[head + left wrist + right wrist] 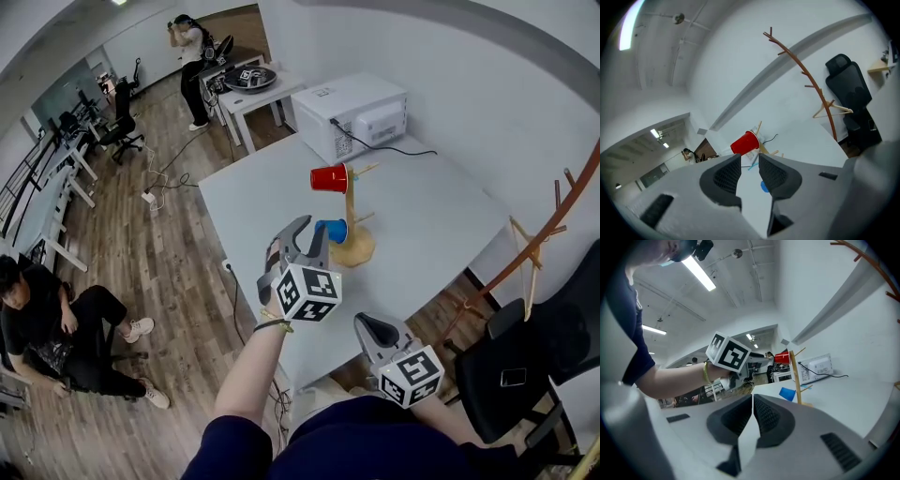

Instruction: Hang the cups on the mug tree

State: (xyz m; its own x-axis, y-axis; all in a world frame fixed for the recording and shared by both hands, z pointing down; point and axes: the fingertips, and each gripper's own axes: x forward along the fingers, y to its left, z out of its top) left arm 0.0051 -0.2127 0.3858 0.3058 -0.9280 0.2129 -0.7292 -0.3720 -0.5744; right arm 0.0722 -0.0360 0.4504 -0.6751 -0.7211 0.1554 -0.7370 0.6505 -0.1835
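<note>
Grippers, one in each of a person's hands, were held over the near end of a white table [441,225]. The left gripper [750,161] had its jaws partly apart with nothing between the pads. Just ahead of its tips stood the wooden mug tree [354,220]. A blue cup [332,231] hung on a low peg, closest to that gripper, and a red cup [329,178] hung on its side from a higher peg, beyond and above. The right gripper [753,401] sat farther back from the tree, its jaws closed together and empty. A white microwave [352,114] stood well beyond both grippers.
</note>
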